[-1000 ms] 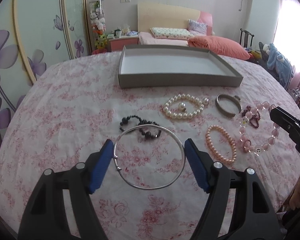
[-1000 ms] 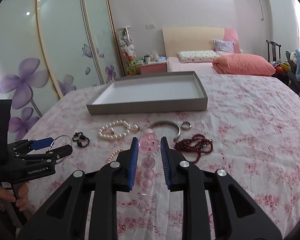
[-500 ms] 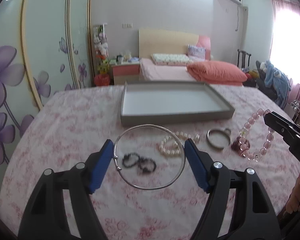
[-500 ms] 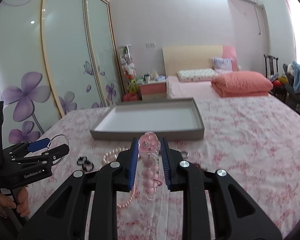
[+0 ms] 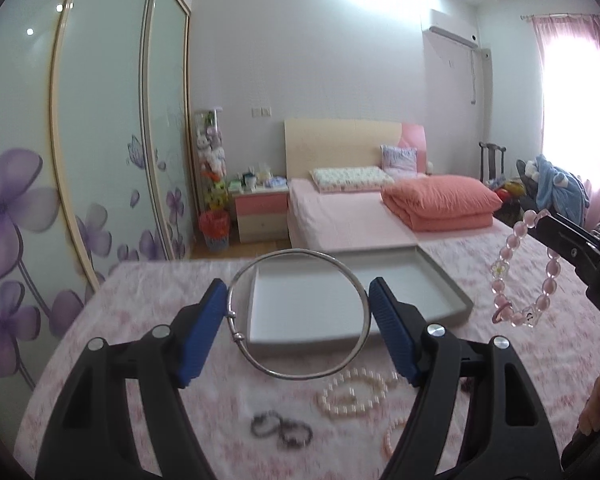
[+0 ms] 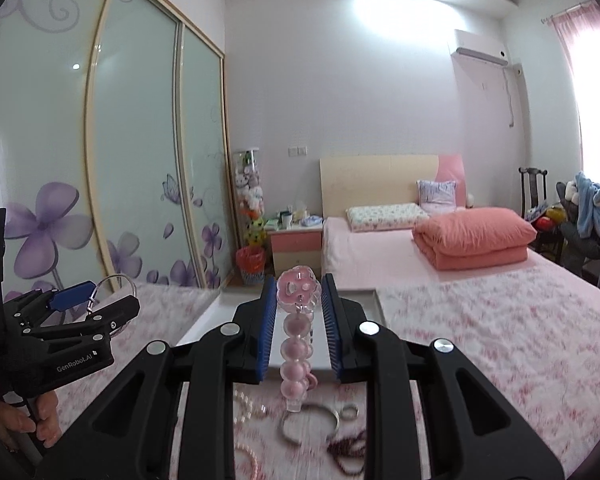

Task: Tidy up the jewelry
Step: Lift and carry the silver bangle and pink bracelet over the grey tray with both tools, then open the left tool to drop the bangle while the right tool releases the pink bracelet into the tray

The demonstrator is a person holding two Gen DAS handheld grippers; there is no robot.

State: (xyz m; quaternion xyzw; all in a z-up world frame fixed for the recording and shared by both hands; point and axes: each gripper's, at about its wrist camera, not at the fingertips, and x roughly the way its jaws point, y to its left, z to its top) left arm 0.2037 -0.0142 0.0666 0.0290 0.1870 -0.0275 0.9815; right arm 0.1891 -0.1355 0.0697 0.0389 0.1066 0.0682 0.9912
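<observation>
My left gripper (image 5: 298, 302) is shut on a thin silver bangle (image 5: 300, 376), held in the air in front of the grey tray (image 5: 456, 296). My right gripper (image 6: 299, 298) is shut on a pink bead bracelet (image 6: 296, 348) that hangs down between the fingers; it also shows in the left wrist view (image 5: 504, 256) at the right. On the floral cloth below lie a white pearl bracelet (image 5: 354, 396), a black bead bracelet (image 5: 282, 432), a peach pearl bracelet (image 5: 396, 436), a grey open bangle (image 6: 312, 424) and a dark red bead string (image 6: 350, 450).
The table has a pink floral cloth (image 6: 480, 340). Behind it stand a bed with an orange quilt (image 5: 440, 200), a pink nightstand (image 5: 260, 212) and sliding doors with purple flowers (image 5: 20, 208). My left gripper shows in the right wrist view (image 6: 80, 312), held by a hand.
Both grippers have risen well above the table with their bracelets and moved toward the tray. The loose jewelry now lies low in both views.
</observation>
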